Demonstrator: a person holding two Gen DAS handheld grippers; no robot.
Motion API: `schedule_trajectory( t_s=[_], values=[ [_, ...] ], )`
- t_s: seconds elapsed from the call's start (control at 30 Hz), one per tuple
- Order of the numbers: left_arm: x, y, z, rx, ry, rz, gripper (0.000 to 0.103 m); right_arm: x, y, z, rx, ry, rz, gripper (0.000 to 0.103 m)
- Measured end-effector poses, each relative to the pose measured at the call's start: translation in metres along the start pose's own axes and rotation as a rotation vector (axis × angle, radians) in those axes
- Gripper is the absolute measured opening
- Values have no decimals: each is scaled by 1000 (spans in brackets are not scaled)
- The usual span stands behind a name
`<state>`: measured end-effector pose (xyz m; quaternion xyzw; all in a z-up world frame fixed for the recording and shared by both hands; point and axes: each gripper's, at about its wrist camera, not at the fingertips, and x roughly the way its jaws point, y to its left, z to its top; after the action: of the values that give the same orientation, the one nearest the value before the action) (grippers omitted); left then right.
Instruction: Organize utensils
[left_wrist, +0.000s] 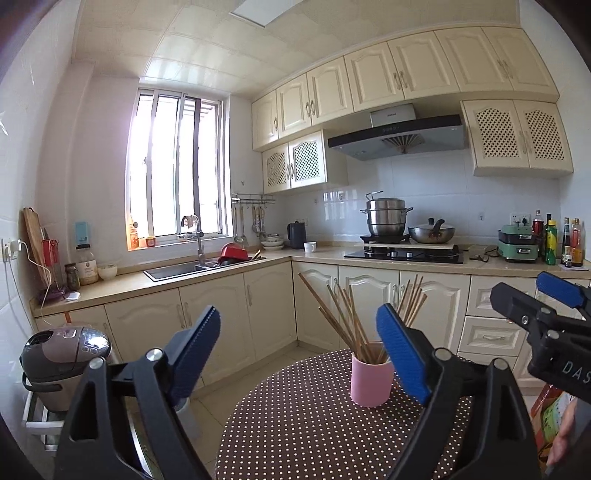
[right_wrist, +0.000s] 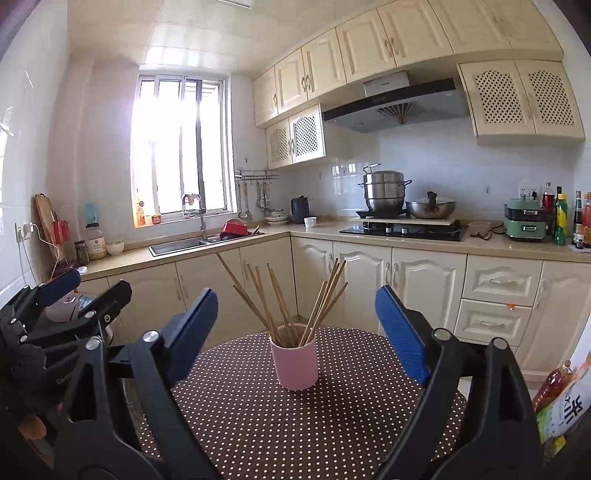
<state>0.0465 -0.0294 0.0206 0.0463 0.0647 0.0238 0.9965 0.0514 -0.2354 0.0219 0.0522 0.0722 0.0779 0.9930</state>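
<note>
A pink cup (left_wrist: 371, 384) (right_wrist: 294, 365) stands upright on a round table (left_wrist: 314, 424) (right_wrist: 258, 424) covered with a brown, white-dotted cloth. Several wooden chopsticks (left_wrist: 347, 317) (right_wrist: 273, 295) stand fanned out in the cup. My left gripper (left_wrist: 297, 314) is open and empty, short of the cup, which sits just inside its right finger. My right gripper (right_wrist: 297, 295) is also open and empty, with the cup centred ahead between its fingers and clear of both pads. Each gripper shows in the other's view: the right one (left_wrist: 535, 291) at the right edge, the left one (right_wrist: 99, 282) at the left edge.
A rice cooker (left_wrist: 62, 354) sits low on a rack to the left of the table. A packaged bottle (right_wrist: 557, 398) stands at the table's right edge. Behind runs an L-shaped counter with a sink (left_wrist: 177, 269), a hob with pots (left_wrist: 406, 253) and bottles (left_wrist: 569, 243).
</note>
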Motion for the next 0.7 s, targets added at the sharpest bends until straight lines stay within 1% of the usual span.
schedule_trajectory(
  t_s=[0.1,0.3,0.37,0.53,0.7],
  values=[
    [-19,1,0,3,-17,2,87,-17,6,0,-6,-15,3,93],
    [-56,9,7,-20,-62,0,94,-47,21,-1,-21,-34,31,95],
    [-67,13,9,-34,-70,-12,94,-56,26,-2,-32,-39,31,96],
    [-84,18,12,-58,-82,-26,96,-71,33,-2,-52,-59,30,96],
    [-92,20,12,-51,-92,-13,97,-81,40,-4,-71,-63,30,96]
  ],
)
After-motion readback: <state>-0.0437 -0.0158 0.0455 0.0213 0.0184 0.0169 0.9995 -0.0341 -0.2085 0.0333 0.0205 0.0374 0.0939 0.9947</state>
